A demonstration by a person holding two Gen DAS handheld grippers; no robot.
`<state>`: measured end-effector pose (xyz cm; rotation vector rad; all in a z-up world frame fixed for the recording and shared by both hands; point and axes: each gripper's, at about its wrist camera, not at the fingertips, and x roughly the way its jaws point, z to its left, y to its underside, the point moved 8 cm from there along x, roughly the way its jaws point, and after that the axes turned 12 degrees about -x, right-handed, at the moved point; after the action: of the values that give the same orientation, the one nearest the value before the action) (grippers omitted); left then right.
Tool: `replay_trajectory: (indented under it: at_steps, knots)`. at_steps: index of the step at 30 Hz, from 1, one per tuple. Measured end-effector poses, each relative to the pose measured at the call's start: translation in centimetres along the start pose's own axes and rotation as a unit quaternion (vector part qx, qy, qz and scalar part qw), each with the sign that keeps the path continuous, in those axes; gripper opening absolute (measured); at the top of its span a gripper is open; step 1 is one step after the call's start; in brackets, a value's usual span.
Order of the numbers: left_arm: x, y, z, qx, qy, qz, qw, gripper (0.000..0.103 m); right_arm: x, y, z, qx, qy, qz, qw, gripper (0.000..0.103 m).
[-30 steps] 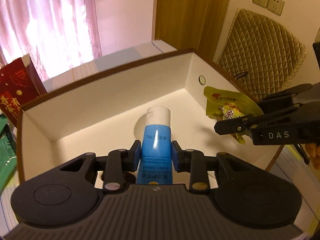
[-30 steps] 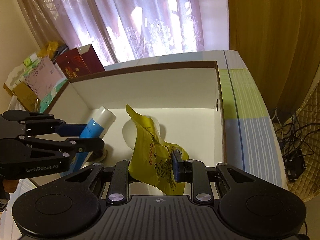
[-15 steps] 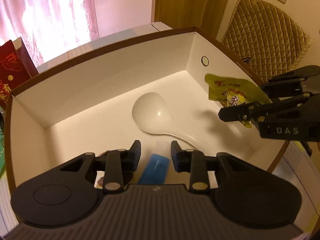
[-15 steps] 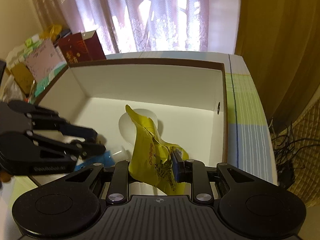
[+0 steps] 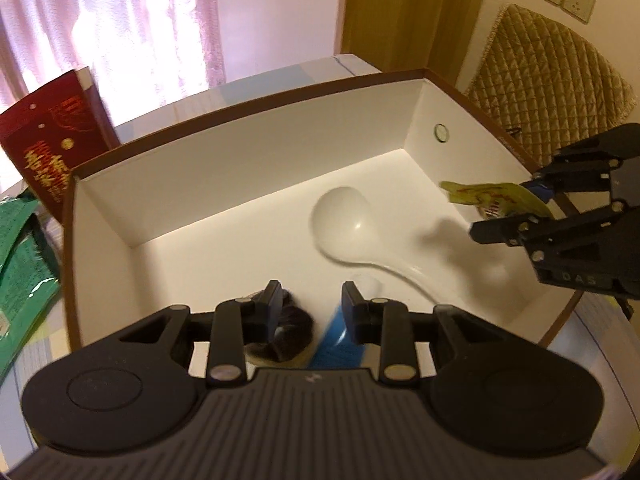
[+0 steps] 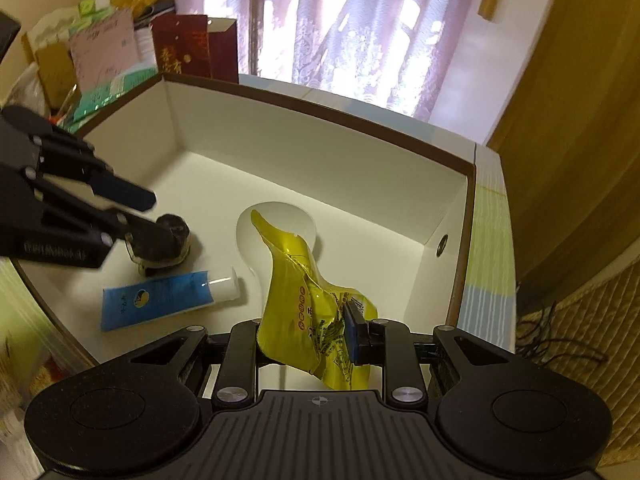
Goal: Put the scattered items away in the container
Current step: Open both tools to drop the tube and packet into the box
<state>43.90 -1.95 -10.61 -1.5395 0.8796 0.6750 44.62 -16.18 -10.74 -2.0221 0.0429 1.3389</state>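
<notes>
The container (image 6: 466, 184), a big white box with a brown rim, sits open on the tabletop (image 6: 488, 248), and the right tool (image 6: 308, 340) hangs over its near right corner, clamped on a crumpled yellow packet (image 6: 308, 300). That packet's long axis runs up and away from the tool, and below it lies only the box floor and a white spoon (image 5: 344, 220), so I'd judge letting go is all that's needed. The left tool (image 5: 310, 304) hovers over the near left part of the box, fingers apart and holding nothing. Beneath it the blue tube (image 6: 160, 298) lies flat beside a dark round object (image 6: 166, 240)
</notes>
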Motion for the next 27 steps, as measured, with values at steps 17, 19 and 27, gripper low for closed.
replay_trajectory:
  at_steps: [17, 19, 27]
  knots:
    - [-2.1, 0.9, 1.0, -0.007, -0.018, -0.006, 0.9998, 0.039, -2.4, -0.7, 2.2, -0.053, 0.006, -0.034, 0.998, 0.103]
    - [-2.3, 1.1, 1.0, -0.006, -0.023, -0.005, 0.9997, 0.044, -2.4, -0.5, 2.3, -0.041, 0.0, -0.027, 0.999, 0.103]
    - [-4.1, 1.5, 0.3, 0.002, -0.039, -0.009, 0.9992, 0.068, -3.3, 0.2, 2.0, 0.033, -0.018, -0.025, 0.999, 0.103]
